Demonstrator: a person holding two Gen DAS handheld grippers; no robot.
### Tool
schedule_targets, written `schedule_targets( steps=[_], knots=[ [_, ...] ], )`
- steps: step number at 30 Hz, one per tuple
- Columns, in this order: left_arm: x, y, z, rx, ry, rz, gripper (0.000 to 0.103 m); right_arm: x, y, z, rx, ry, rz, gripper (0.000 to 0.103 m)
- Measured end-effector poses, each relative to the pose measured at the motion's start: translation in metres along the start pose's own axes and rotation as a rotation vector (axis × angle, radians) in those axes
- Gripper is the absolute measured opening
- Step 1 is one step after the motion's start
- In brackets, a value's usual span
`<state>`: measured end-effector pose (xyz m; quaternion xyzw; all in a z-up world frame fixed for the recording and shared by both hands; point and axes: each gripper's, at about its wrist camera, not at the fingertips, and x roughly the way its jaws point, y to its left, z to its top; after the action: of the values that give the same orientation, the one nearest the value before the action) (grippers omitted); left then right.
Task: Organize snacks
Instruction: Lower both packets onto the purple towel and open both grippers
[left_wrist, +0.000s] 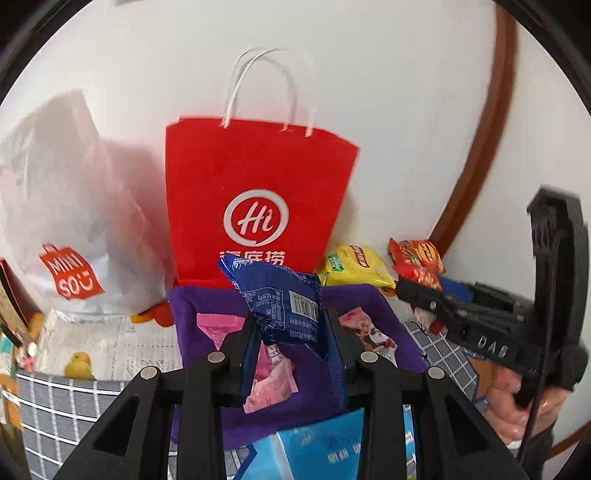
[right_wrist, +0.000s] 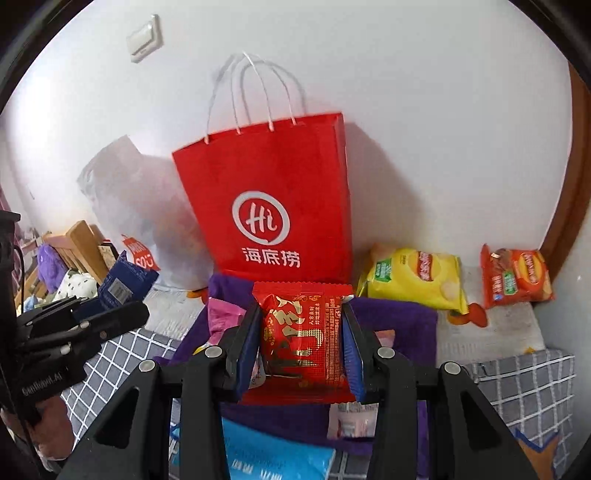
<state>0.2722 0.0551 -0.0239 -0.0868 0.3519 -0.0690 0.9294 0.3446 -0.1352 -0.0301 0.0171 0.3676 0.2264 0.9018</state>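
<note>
My left gripper (left_wrist: 291, 325) is shut on a dark blue snack packet (left_wrist: 280, 299) and holds it above a purple cloth bag (left_wrist: 373, 299) that has pink packets (left_wrist: 273, 384) in it. My right gripper (right_wrist: 301, 325) is shut on a red snack packet (right_wrist: 303, 339) over the same purple bag (right_wrist: 399, 325). A red paper bag (left_wrist: 255, 181) with white handles stands against the wall behind; it also shows in the right wrist view (right_wrist: 273, 192). The right gripper shows at the right of the left wrist view (left_wrist: 406, 291), the left gripper at the left of the right wrist view (right_wrist: 122, 314).
A yellow chip bag (right_wrist: 413, 280) and an orange-red chip bag (right_wrist: 517, 277) lie by the wall at the right. A white plastic bag (left_wrist: 62, 206) stands at the left. A light blue packet (left_wrist: 314, 450) lies in front. Grey checked fabric (right_wrist: 524, 384) covers the surface.
</note>
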Motion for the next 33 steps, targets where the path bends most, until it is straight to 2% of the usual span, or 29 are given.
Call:
schedule_targets(
  steps=[2,6,11,15,20,22,26,33],
  knots=[
    [0.010,0.008,-0.001,-0.014,0.024,0.004,0.031,0.019,-0.003,-0.006,-0.002,0.038,0.021,0.041],
    [0.025,0.015,-0.009,0.026,0.067,0.056,0.031,0.049,-0.007,-0.018,-0.033,0.127,-0.016,0.041],
    [0.036,0.026,-0.013,-0.010,0.108,0.068,0.031,0.064,-0.008,-0.029,-0.083,0.198,0.004,0.041],
    [0.043,0.028,-0.017,-0.026,0.130,0.040,0.031,0.070,-0.006,-0.033,-0.128,0.230,-0.003,0.041],
    [0.051,0.023,-0.021,-0.022,0.152,0.049,0.031,0.085,-0.008,-0.041,-0.148,0.339,-0.014,0.041],
    [0.052,0.022,-0.022,-0.017,0.155,0.051,0.031,0.088,-0.005,-0.044,-0.173,0.346,-0.045,0.041],
    [0.054,0.023,-0.023,-0.020,0.167,0.053,0.031,0.092,-0.010,-0.046,-0.125,0.368,-0.006,0.042],
    [0.068,0.025,-0.028,-0.037,0.214,0.032,0.032,0.098,-0.015,-0.046,-0.113,0.375,-0.070,0.042]
  ],
)
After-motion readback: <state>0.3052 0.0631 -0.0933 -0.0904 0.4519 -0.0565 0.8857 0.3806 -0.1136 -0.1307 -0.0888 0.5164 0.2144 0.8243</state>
